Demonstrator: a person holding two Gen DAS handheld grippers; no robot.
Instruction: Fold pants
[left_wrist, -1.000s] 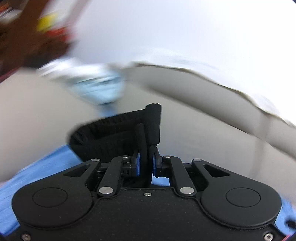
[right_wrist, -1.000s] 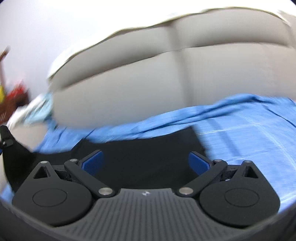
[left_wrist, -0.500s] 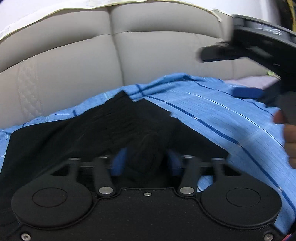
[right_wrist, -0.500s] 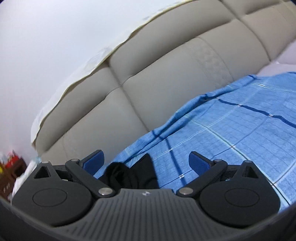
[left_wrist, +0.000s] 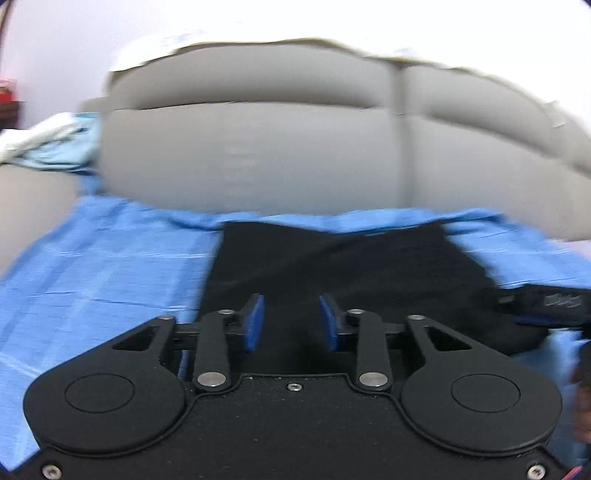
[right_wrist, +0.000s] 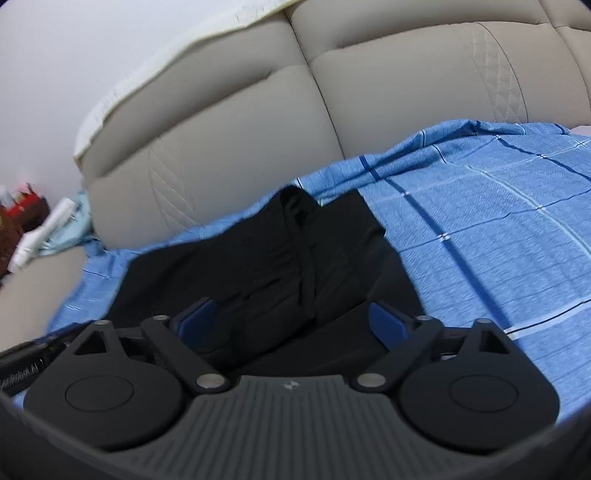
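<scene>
Black pants (left_wrist: 343, 266) lie folded on a blue checked sheet (left_wrist: 103, 266) against a beige sofa back. In the right wrist view the pants (right_wrist: 258, 258) show a bunched ridge down the middle. My left gripper (left_wrist: 291, 322) is open and empty, just above the near edge of the pants. My right gripper (right_wrist: 295, 319) is wide open and empty, over the pants' near end. The right gripper also shows at the right edge of the left wrist view (left_wrist: 546, 302).
The beige sofa back (right_wrist: 240, 122) rises right behind the pants. A pale blue and white cloth bundle (left_wrist: 48, 144) lies at the far left on the sofa arm. The blue sheet (right_wrist: 498, 229) stretches out to the right.
My left gripper was shut on the pants' waistband, let go and now stands open over the laid-down pants. My right gripper swung back over the pants.
</scene>
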